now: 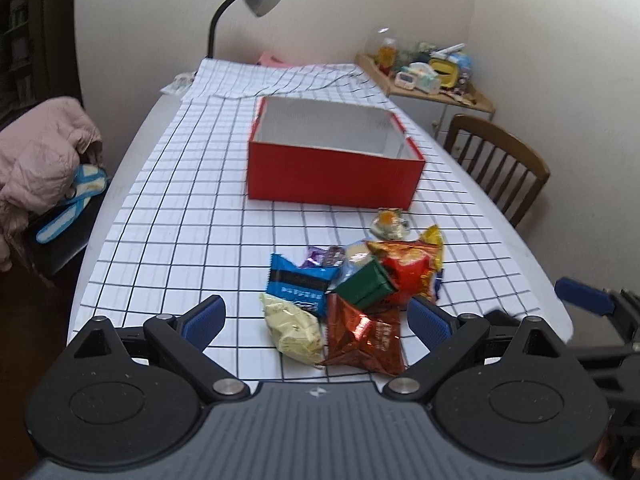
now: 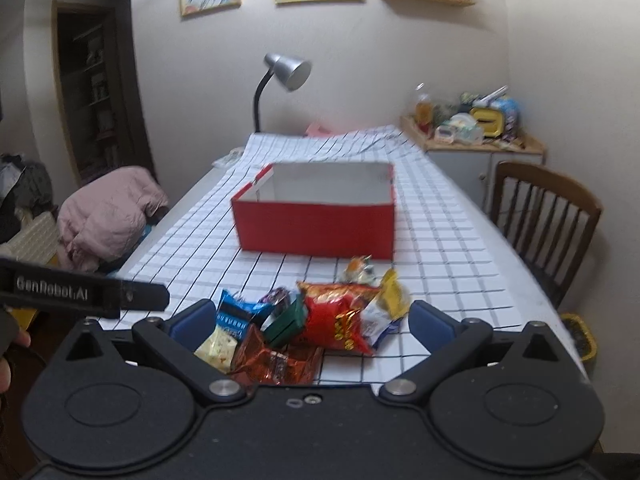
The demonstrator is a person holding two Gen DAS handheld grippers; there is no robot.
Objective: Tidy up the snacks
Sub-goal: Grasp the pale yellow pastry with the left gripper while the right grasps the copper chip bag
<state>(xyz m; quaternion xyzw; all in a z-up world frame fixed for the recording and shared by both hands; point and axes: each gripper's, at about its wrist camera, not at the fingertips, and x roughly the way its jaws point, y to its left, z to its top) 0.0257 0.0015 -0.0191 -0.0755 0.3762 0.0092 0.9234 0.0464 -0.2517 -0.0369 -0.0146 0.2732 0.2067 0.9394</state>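
Note:
A pile of snack packets lies on the checked tablecloth near the front edge: a pale yellow packet (image 1: 294, 330), a blue packet (image 1: 298, 282), a green box (image 1: 366, 284), a copper foil packet (image 1: 366, 334) and a red chip bag (image 1: 412, 272). The pile also shows in the right wrist view, with the red chip bag (image 2: 340, 318) at its middle. An open red box (image 1: 334, 156) (image 2: 316, 212) stands empty behind the pile. My left gripper (image 1: 316, 320) is open and empty, just short of the pile. My right gripper (image 2: 310, 322) is open and empty, its fingers either side of the pile.
A wooden chair (image 1: 498, 164) stands at the table's right side. A grey desk lamp (image 1: 248, 4) is at the far end. A chair with a pink jacket (image 1: 44, 148) is on the left. A cluttered side cabinet (image 1: 432, 76) stands far right.

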